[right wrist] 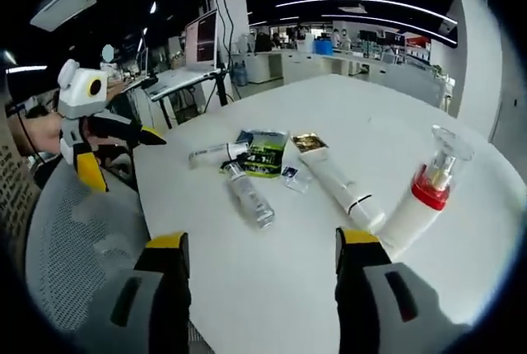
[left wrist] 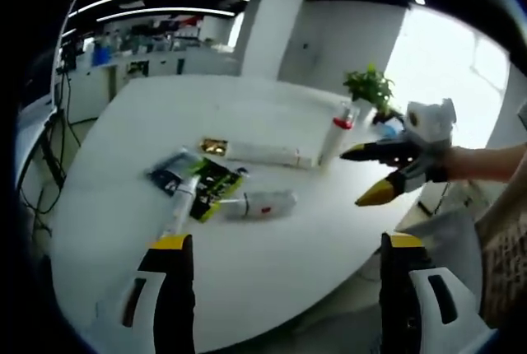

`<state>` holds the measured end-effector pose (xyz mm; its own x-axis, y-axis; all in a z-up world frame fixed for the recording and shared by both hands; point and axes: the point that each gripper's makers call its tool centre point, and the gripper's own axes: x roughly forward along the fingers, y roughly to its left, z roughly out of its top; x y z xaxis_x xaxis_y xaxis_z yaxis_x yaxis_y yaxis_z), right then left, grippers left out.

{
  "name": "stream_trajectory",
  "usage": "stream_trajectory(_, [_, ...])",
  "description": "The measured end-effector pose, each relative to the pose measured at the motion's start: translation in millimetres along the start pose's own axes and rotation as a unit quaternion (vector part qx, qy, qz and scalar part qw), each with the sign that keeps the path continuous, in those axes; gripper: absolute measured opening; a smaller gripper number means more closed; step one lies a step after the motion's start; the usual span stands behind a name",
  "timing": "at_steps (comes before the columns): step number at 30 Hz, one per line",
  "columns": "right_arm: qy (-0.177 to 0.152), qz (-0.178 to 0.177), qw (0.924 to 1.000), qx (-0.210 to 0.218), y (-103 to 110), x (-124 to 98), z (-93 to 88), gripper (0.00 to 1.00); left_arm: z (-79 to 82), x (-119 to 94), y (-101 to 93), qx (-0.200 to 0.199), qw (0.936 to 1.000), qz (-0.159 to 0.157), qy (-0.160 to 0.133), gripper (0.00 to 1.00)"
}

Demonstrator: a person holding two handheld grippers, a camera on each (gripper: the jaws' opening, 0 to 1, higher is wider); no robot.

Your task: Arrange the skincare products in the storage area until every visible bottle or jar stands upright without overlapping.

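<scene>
We hold both claws open and empty above a round white tabletop. Near its middle lie a clear cylindrical bottle, a long white tube with a gold end and a slim white tube across a green-black sachet. A white pump bottle with a red collar stands upright toward the far edge. The clear bottle's long axis points roughly toward our right claw, which seems nearer than the left claw.
</scene>
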<state>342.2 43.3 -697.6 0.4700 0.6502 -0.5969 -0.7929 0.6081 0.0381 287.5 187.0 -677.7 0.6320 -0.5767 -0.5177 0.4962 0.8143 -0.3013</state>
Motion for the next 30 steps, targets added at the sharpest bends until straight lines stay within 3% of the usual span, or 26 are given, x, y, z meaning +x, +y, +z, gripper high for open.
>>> stream_trajectory(4, [0.021,0.021,0.9989,-0.037,2,14,1.7,0.69,0.6,0,0.2,-0.002,1.0000,0.000,-0.002,0.92])
stream_trajectory(13, [0.018,0.048,0.9967,-0.063,6,38,13.9,0.58,2.2,-2,1.8,-0.005,1.0000,0.002,-0.008,0.92])
stream_trajectory(30, [0.063,0.108,0.9860,-0.110,14,81,12.6,0.41,6.1,-4,9.9,-0.021,0.9995,0.013,-0.021,0.91])
